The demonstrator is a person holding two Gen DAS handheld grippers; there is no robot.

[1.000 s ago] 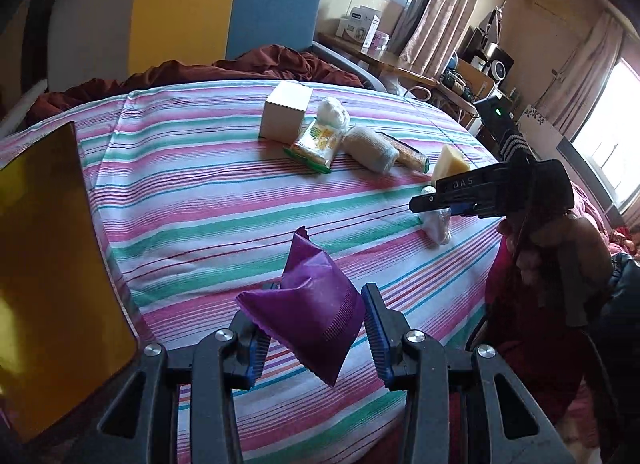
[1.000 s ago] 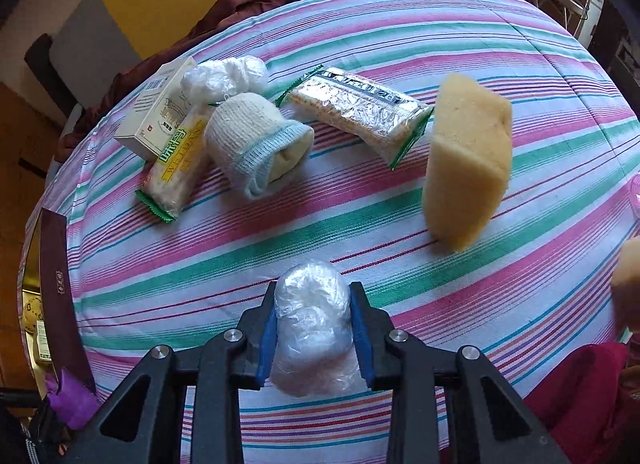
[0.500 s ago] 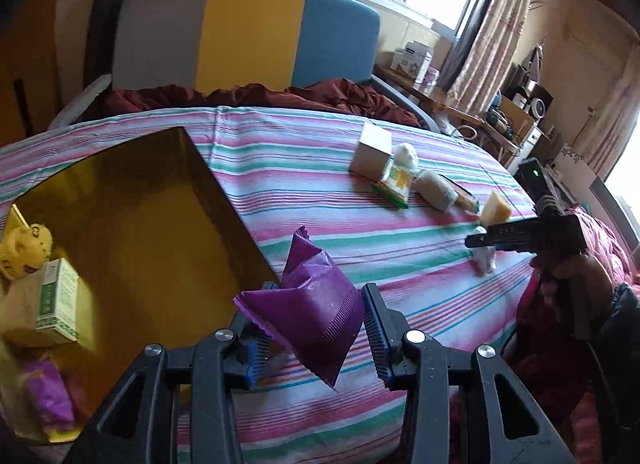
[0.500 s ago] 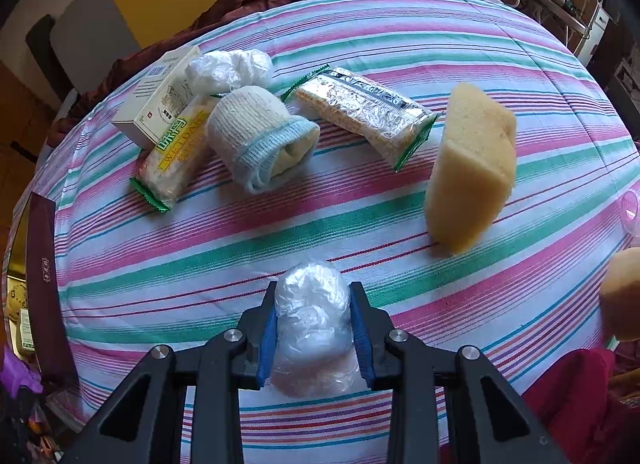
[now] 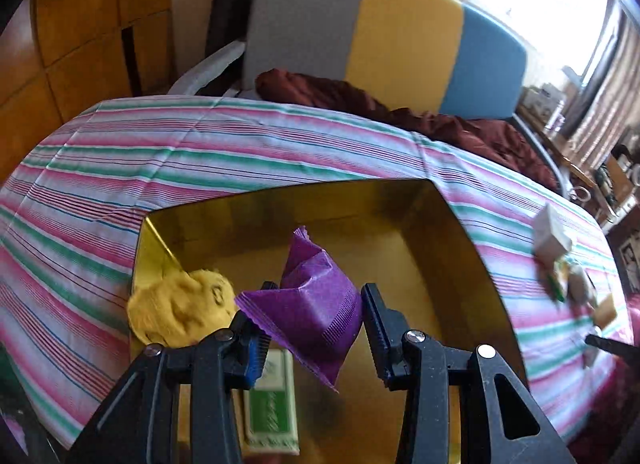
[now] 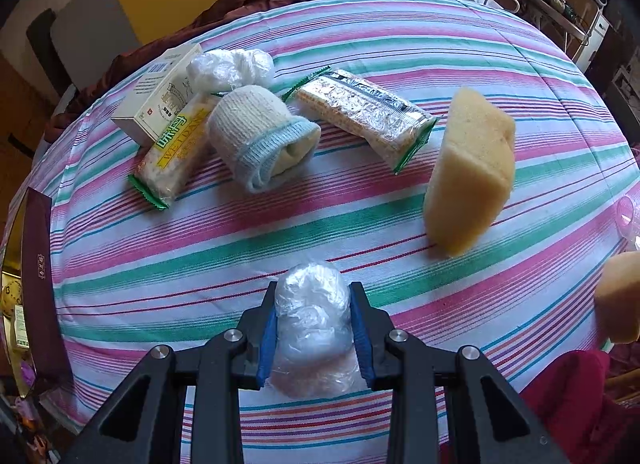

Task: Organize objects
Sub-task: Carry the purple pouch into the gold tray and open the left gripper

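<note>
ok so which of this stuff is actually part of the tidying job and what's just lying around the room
Part of the job:
- purple packet in the left gripper, over the gold box
- plastic-wrapped bundle in the right gripper
- sponge, rolled sock, cracker packs, white carton on the table

Just lying about:
- chair
- maroon cloth
- curtains

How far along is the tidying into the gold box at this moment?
Done: a yellow plush toy and a green-and-white carton already lie in the gold box. In hand: the left gripper holds a purple foil packet over the box; the right gripper clamps a clear plastic-wrapped bundle. Left on the striped cloth: white carton, cracker packs, rolled sock, sponge.
</note>
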